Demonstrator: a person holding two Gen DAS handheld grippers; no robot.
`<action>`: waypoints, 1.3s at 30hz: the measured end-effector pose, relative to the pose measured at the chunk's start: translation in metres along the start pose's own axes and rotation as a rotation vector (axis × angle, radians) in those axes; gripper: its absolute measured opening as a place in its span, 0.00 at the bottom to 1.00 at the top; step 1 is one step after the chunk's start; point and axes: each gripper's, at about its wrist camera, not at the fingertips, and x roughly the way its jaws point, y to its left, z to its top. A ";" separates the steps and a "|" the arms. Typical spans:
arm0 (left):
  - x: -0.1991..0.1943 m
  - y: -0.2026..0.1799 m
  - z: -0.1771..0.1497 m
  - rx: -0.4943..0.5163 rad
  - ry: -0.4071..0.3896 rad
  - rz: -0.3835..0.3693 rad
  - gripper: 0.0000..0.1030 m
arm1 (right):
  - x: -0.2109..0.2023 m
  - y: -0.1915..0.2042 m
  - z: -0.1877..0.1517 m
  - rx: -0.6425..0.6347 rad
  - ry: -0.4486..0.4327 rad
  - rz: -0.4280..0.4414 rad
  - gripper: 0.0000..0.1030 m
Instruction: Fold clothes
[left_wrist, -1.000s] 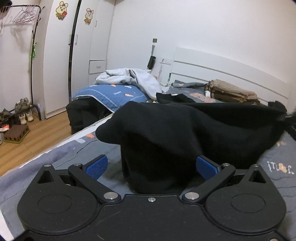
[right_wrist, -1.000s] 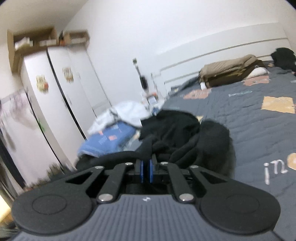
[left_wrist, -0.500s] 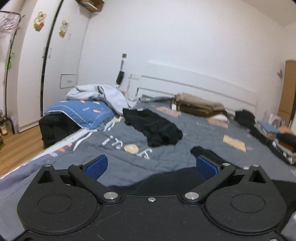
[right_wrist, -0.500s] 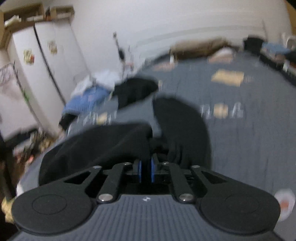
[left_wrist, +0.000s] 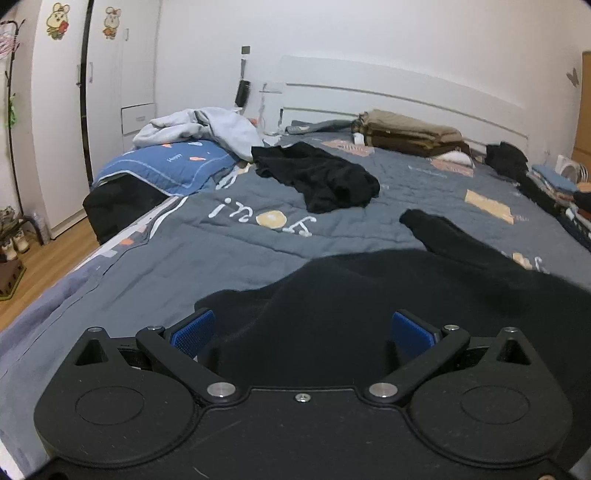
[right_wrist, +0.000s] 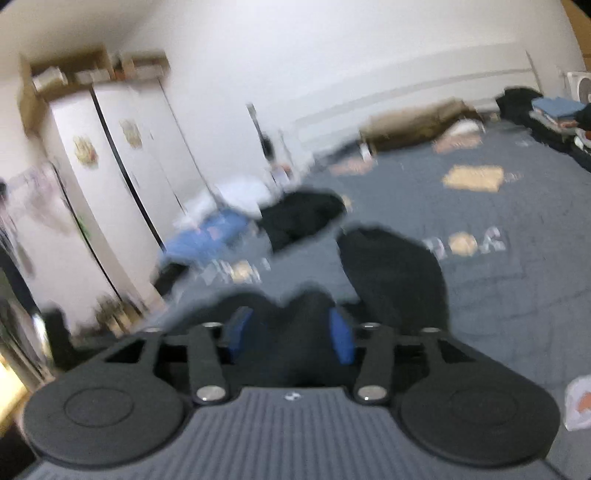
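Observation:
A black garment lies spread on the grey bedspread right in front of both grippers. My left gripper is open, its blue pads wide apart with the garment's near edge between them. In the blurred right wrist view my right gripper is open, pads apart over a bunched fold of the same black garment. One sleeve reaches away to the right in the left wrist view.
A second black garment lies crumpled further up the bed. Folded tan clothes sit by the headboard. Stacked clothes line the right edge. A blue pillow with a pale hoodie lies left. The bed's left edge drops to wooden floor.
The black garment was held up by the shut right gripper, then came down flat onto the bed. The right gripper has opened and let it go. The left stayed open.

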 end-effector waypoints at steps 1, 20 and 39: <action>-0.001 0.000 0.001 -0.015 -0.005 -0.006 1.00 | 0.003 0.000 0.004 -0.004 -0.019 -0.004 0.77; 0.000 -0.018 0.002 -0.001 -0.071 -0.048 1.00 | 0.121 0.011 -0.068 -0.121 0.348 0.226 0.05; 0.000 -0.097 -0.021 0.241 -0.070 -0.219 1.00 | 0.062 0.006 -0.047 -0.063 0.430 0.401 0.14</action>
